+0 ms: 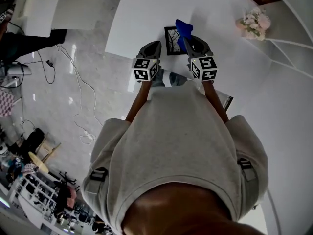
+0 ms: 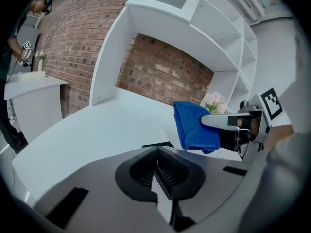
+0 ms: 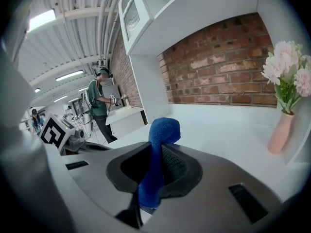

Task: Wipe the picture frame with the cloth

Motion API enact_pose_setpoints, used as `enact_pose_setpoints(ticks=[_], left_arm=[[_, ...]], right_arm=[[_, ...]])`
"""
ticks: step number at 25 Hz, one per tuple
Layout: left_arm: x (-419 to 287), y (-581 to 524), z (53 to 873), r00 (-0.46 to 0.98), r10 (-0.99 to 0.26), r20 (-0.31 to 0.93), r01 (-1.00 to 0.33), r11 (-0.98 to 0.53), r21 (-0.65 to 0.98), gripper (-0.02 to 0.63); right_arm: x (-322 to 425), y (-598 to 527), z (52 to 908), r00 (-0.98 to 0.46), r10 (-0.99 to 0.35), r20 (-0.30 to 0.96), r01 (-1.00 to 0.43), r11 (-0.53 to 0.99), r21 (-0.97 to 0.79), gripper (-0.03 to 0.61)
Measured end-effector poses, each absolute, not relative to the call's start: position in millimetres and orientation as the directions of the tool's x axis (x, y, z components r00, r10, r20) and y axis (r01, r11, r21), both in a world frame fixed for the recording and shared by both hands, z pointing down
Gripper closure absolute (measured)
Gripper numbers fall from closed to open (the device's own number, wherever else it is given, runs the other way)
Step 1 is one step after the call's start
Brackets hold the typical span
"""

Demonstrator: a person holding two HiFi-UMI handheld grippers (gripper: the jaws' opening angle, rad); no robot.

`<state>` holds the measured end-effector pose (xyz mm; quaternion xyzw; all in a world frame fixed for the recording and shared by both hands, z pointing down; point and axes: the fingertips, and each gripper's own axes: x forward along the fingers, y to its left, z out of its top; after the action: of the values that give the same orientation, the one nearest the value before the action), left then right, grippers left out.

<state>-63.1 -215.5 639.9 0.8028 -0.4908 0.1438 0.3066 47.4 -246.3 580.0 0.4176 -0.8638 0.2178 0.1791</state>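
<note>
The black picture frame (image 1: 171, 40) lies flat on the white table (image 1: 142, 18), in front of both grippers in the head view. My right gripper (image 1: 187, 42) is shut on the blue cloth (image 1: 184, 28) and holds it over the frame's right side. In the right gripper view the cloth (image 3: 158, 149) stands up between the jaws. My left gripper (image 1: 156, 45) hovers just left of the frame, its jaws shut with nothing in them (image 2: 156, 165). From the left gripper view only a sliver of the frame (image 2: 158, 144) shows past the jaws, with the cloth (image 2: 194, 127) hanging from the right gripper (image 2: 228, 122).
A pink vase of flowers (image 1: 253, 22) stands at the table's far right by white shelves (image 1: 288, 48). A brick wall (image 3: 218, 67) backs the table. Cables (image 1: 73, 82) trail over the floor at left. A person (image 3: 99, 108) stands far off.
</note>
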Motion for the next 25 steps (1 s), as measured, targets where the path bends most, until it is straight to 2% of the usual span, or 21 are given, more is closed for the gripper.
enact_pose_setpoints(ticks=[11,15,25], left_arm=[[-31,-196,681,0.582,-0.557,0.592,-0.813,-0.406,0.417,0.597],[-26,-190,684,0.604,-0.542,0.585,-0.797,-0.427,0.427,0.597],[-11,-181,691,0.599,-0.507,0.620,-0.794,-0.472,0.382,0.597]], right_arm=[[15,-249,592,-0.626,-0.577,0.525,-0.772,0.553,-0.314,0.517],[-2,-255,590,-0.676,-0.535,0.506,-0.732,0.566,-0.380,0.517],[-39,-266,604,-0.716,-0.451,0.533,-0.673,0.649,-0.355,0.517]])
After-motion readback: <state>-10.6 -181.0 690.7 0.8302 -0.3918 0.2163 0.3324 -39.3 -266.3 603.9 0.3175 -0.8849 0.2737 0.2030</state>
